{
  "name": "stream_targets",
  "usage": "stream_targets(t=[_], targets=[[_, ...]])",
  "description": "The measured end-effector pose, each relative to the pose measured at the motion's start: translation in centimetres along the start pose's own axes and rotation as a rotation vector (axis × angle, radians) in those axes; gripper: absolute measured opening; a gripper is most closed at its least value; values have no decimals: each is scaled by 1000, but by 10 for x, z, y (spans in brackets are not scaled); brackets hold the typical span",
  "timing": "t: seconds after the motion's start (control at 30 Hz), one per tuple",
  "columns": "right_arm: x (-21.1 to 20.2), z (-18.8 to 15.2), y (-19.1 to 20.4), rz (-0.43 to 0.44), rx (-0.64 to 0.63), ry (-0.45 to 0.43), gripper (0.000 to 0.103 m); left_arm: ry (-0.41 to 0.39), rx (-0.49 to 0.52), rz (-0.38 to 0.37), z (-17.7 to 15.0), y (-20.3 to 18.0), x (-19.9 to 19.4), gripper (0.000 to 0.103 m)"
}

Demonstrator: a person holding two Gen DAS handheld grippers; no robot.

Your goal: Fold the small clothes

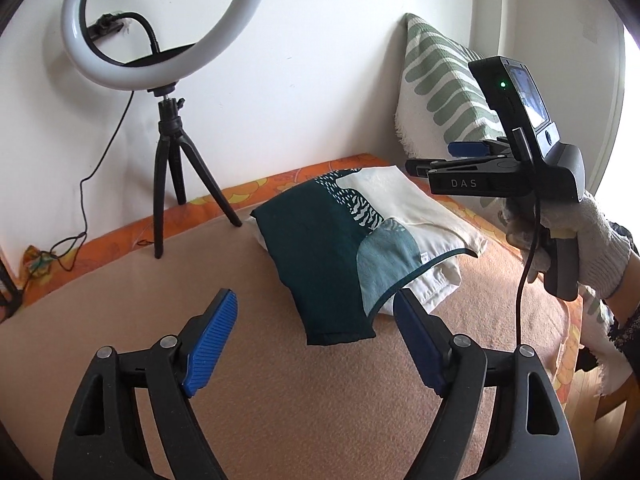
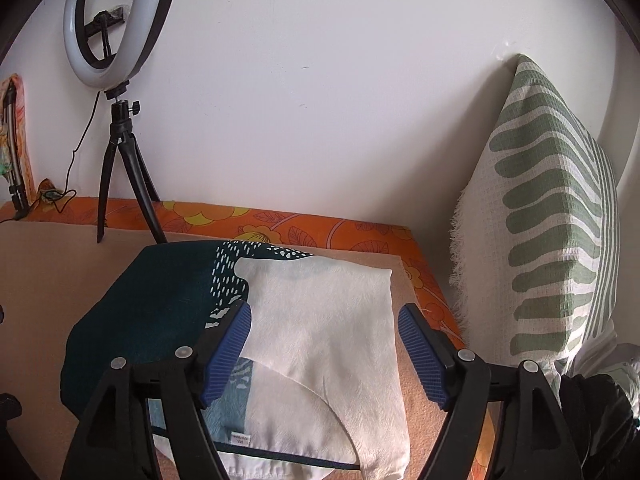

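1. Both grippers gape empty: left gripper (image 1: 314, 334) near the folded garment (image 1: 352, 248), right gripper (image 2: 325, 354) over its cream half.
2. Fold looks finished; next likely setting it aside.
3. Garment lies mid peach blanket (image 1: 120, 320); ring light (image 1: 160, 24) far left, leaf-print cushion (image 2: 552, 216) right.

free: mat front (image 1: 120, 340) | blocked: tripod (image 1: 176, 184) (left), pillow (image 2: 552, 220) right
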State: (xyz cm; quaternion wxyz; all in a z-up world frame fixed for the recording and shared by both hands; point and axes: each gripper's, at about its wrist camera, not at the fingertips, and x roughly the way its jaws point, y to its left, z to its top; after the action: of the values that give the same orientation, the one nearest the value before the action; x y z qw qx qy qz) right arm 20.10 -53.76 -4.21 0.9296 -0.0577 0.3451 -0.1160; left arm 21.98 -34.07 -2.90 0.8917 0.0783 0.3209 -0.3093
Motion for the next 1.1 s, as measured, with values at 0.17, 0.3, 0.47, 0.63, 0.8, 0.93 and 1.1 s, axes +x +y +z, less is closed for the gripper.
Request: stream_targets(t=[0.17, 0.3, 0.47, 0.63, 0.8, 0.93, 1.1], targets=[[-39, -4, 12, -29, 14, -23, 85, -19, 10, 5, -3, -6, -32, 81], [-76, -7, 21, -10, 38, -49, 87, -44, 21, 11, -7, -12, -61, 81], [-127, -14, 39, -3, 39, -96, 93, -65, 36, 22, -16, -18, -98, 81], [-174, -28, 59, 7, 58, -140, 101, -92, 39, 31, -29, -17, -131, 83], [-208, -42, 82, 1, 41, -163, 103, -109, 47, 41, -47, -16, -159, 84], [-227, -54, 98, 1, 54, -177, 103, -121, 51, 47, -60, -15, -178, 84], [-245, -75, 112, -11, 94, -189, 103, -134, 36, 46, -76, -12, -195, 88]])
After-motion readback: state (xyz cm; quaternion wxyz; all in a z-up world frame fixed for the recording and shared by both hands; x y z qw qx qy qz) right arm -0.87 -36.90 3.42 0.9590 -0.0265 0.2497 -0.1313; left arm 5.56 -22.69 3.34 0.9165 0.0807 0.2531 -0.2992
